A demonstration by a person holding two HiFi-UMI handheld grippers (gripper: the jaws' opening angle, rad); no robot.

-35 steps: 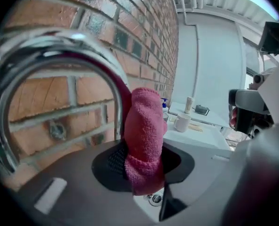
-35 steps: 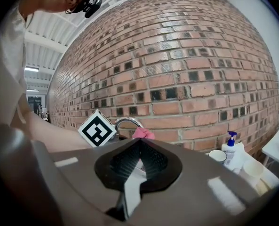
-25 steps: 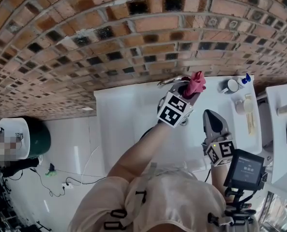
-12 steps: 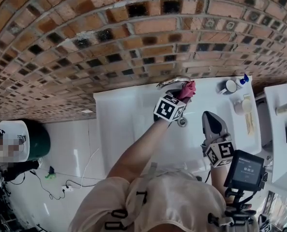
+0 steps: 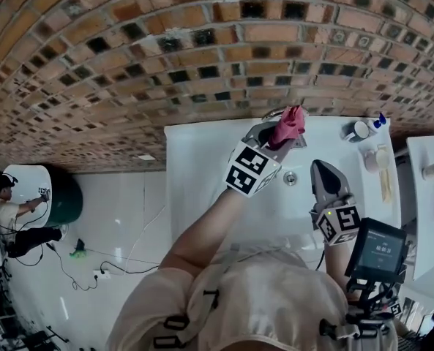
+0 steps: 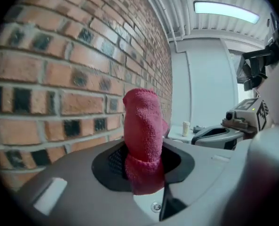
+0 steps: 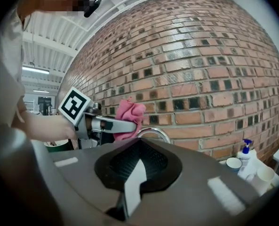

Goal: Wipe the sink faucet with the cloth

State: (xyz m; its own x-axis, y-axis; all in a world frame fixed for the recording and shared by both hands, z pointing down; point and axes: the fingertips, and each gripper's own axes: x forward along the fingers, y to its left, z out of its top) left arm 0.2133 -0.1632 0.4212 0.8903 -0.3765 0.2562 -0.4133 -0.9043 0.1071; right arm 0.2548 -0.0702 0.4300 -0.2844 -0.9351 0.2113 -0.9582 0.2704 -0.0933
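My left gripper (image 5: 284,136) is shut on a bunched pink-red cloth (image 5: 288,124), raised at the back of the white sink (image 5: 202,174). The cloth sits right beside the chrome faucet's (image 5: 274,112) curved spout. In the left gripper view the cloth (image 6: 142,126) stands up between the jaws in front of the brick wall. The right gripper view shows the left gripper (image 7: 129,126) pressing the cloth (image 7: 130,113) against the arched faucet (image 7: 154,132). My right gripper (image 5: 321,170) hovers over the sink's right side, jaws together, holding nothing.
A brick wall (image 5: 202,57) rises directly behind the sink. A blue-topped pump bottle (image 5: 376,121) and a white cup (image 5: 354,130) stand at the sink's back right corner. The drain (image 5: 290,178) lies mid-basin. A white counter (image 5: 429,189) is at the right, a dark green bin (image 5: 64,209) at the left.
The left gripper dipped with the cloth along the faucet spout, then rose again beside it. The right gripper stayed over the sink's right side.
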